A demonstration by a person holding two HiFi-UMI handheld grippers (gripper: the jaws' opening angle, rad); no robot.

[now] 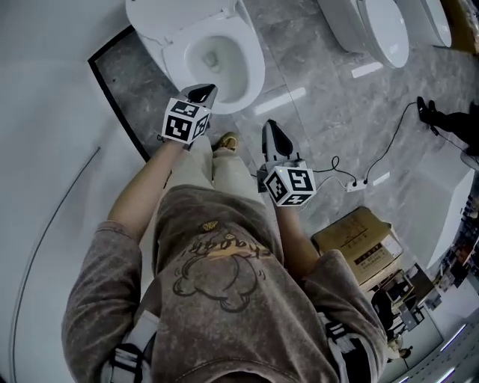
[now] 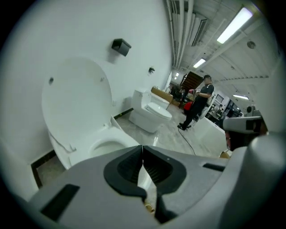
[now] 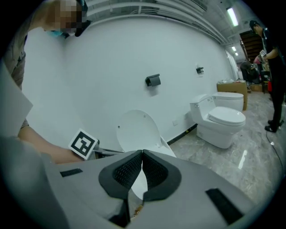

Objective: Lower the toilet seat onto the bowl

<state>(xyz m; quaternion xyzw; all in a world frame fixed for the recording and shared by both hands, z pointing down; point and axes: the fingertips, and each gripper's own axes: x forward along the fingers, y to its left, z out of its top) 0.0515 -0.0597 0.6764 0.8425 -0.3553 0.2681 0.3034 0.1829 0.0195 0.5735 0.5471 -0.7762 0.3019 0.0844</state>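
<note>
**Seat down, both grippers shut and empty**

The toilet seat (image 1: pixel 253 71) lies flat as a white ring on the toilet bowl (image 1: pixel 213 56) at the top centre of the head view. Only the lid (image 1: pixel 176 19) stands upright against the wall behind it. In the left gripper view the lid (image 2: pixel 76 103) shows as an unbroken disc with no ring in front of it, so I judge that the lowering is done.

The left gripper (image 1: pixel 202 93) points at the front rim of the bowl, just left of centre in the head view. Its own view shows the 2 pads (image 2: pixel 134 163) pressed together with nothing between them. The seat (image 2: pixel 123 136) sits beyond and below them.

The right gripper (image 1: pixel 273 135) hangs lower and further right, over the bare floor beside the person's shoe (image 1: pixel 226 141). Its jaws also meet along a thin line, with nothing in their grip. Its aim is toward the lid (image 3: pixel 136 129), probably because there is nothing for this hand to do.

With the seat resting by its own weight, neither tool needs a hold. Both seem to be carried clear of the porcelain. A 2nd toilet (image 1: pixel 374 30) stands at the upper right, apart from all this.
</note>
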